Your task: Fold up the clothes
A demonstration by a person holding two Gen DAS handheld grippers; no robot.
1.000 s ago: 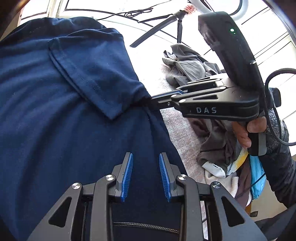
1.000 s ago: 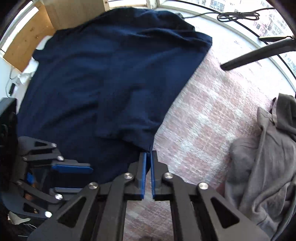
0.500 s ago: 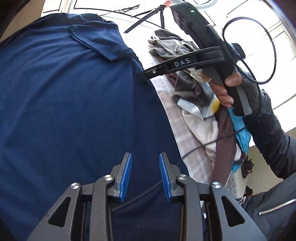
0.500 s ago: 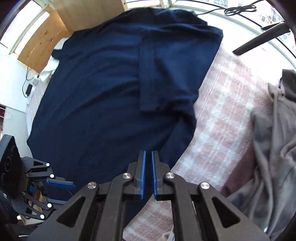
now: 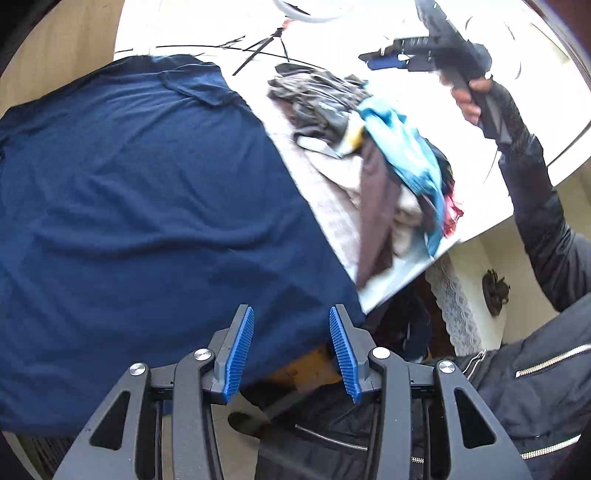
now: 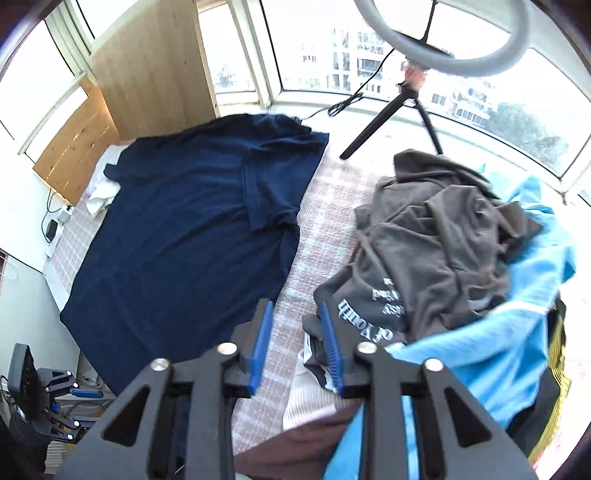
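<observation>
Right wrist view shows the right hand-held gripper (image 6: 295, 347), jaws just spread and empty, nearest the crumpled grey-brown printed garment (image 6: 436, 251) lying ahead-right, beside the flat navy cotton shirt (image 6: 192, 229).

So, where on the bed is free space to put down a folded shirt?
A bare strip of checked cover runs between the navy shirt and the clothes pile. The pile's side is crowded; the navy shirt fills the other side.

A grey ring light (image 6: 439, 35) on a black tripod (image 6: 388, 118) stands by the windows (image 6: 332, 48), a black cable (image 6: 345, 103) coiled on the sill beside it. A wooden panel (image 6: 151, 66) rises left of the glass, with buildings outside.
</observation>
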